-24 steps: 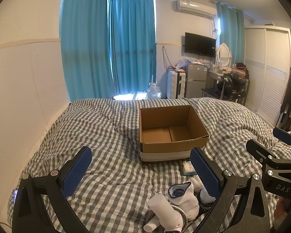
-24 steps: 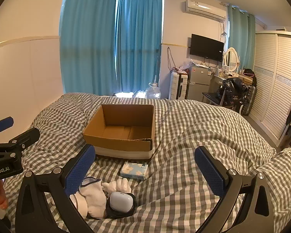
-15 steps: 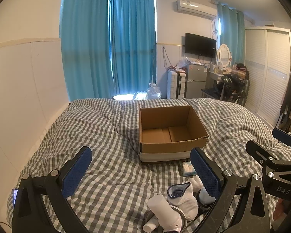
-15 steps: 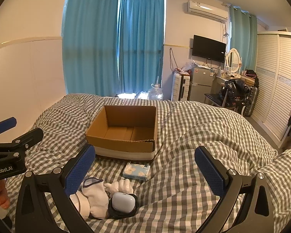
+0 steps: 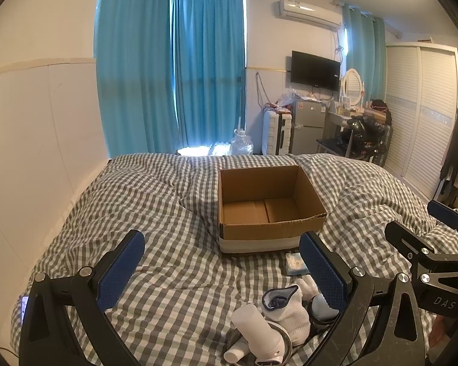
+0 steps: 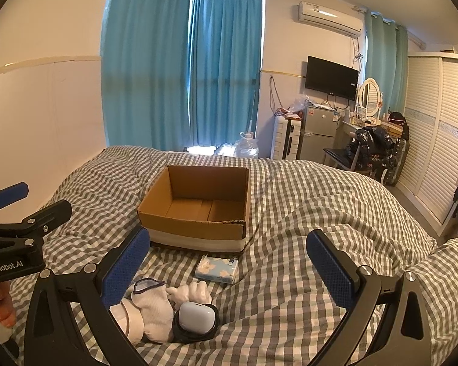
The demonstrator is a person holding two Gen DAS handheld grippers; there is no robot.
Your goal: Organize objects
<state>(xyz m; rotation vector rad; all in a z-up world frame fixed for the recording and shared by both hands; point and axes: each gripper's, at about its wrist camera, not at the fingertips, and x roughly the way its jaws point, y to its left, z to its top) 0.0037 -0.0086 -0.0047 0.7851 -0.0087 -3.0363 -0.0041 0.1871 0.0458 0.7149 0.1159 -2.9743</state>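
Note:
An open cardboard box (image 5: 268,210) (image 6: 198,210) stands empty on the checked bed. In front of it lies a blue tissue pack (image 6: 217,270) (image 5: 294,263). Nearer me is a small pile: a white sock (image 6: 152,308) (image 5: 285,308), a white figurine (image 6: 192,292), a pale earbud case (image 6: 197,320) on a black ring, and a white bottle (image 5: 255,329). My left gripper (image 5: 223,270) is open and empty, above the pile's left. My right gripper (image 6: 229,267) is open and empty, above the pile's right.
The checked duvet (image 6: 320,213) covers the whole bed, with a raised fold at right. A white wall panel (image 5: 30,152) runs along the left side. Beyond the bed stand blue curtains, a water jug (image 5: 241,145), a suitcase, a small fridge and a wardrobe.
The right wrist view has shifted slightly, so the box and pile sit a little more to the right in it. The left gripper has barely moved. Both stay open.

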